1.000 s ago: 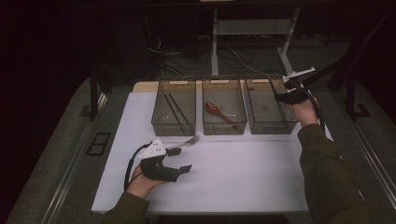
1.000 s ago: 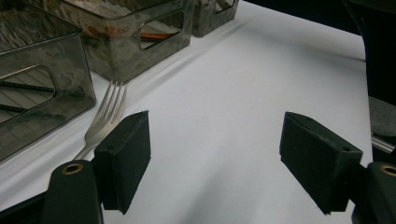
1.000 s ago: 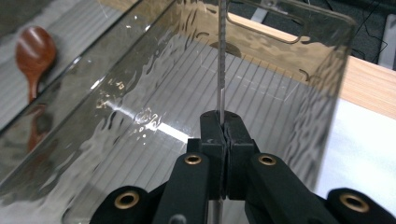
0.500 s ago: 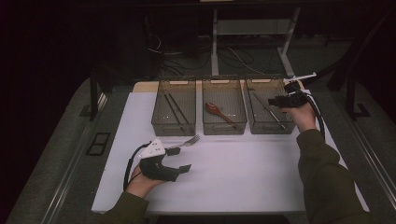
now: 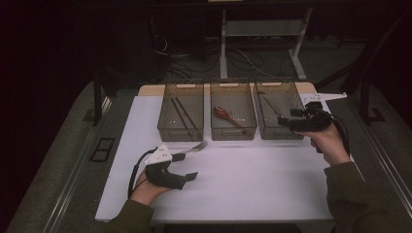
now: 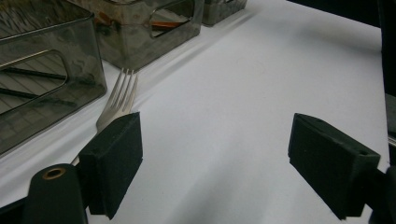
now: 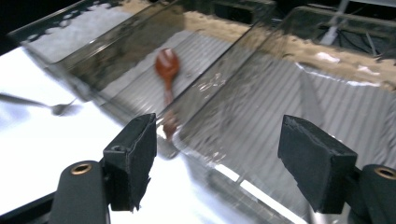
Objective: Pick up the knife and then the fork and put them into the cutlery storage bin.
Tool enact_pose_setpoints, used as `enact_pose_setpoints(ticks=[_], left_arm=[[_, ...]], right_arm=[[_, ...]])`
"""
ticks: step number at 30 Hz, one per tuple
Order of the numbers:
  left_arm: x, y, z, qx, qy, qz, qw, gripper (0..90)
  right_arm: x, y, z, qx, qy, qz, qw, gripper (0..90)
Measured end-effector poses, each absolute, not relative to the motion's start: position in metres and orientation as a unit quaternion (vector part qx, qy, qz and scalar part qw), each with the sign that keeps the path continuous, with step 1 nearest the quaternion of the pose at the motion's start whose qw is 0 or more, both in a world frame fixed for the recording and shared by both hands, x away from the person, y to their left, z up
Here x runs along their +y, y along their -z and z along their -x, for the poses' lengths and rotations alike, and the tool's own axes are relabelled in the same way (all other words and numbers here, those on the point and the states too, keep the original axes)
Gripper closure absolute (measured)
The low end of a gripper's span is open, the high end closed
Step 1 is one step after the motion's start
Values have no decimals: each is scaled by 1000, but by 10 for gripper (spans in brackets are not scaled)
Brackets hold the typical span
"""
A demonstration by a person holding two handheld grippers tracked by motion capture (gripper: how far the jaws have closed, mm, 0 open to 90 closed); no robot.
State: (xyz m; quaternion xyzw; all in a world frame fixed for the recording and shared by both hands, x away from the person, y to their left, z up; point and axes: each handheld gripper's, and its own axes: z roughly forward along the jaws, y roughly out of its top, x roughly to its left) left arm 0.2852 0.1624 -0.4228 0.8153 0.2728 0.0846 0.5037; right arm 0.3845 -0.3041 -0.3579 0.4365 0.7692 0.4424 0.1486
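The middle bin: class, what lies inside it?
In the middle bin lies one reddish-brown spoon, bowl toward the far end. Its handle tip, behind the tinted near wall, is hard to make out.

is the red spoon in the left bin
No, the red spoon lies in the middle bin; the left bin holds dark chopsticks.

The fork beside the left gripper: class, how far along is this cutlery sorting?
Done: chopsticks lie in the left bin, a red spoon in the middle bin, a utensil in the right bin. In hand: nothing; the right gripper has just been opening, empty. Left: the fork lies on the table by the open left gripper.
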Motion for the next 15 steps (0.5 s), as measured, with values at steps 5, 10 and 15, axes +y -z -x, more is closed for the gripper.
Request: enact_pose_setpoints(ticks=[5, 10, 15], left_arm=[[165, 425, -286, 276, -83, -818, 498, 147], [165, 425, -286, 275, -86, -819, 497, 130], [166, 427, -287, 277, -88, -820, 492, 77]], right_arm=[[-298, 365, -356, 770, -461, -418, 142, 264], [-294, 373, -335, 769, -471, -410, 138, 257], [-291, 389, -316, 774, -472, -399, 136, 222]])
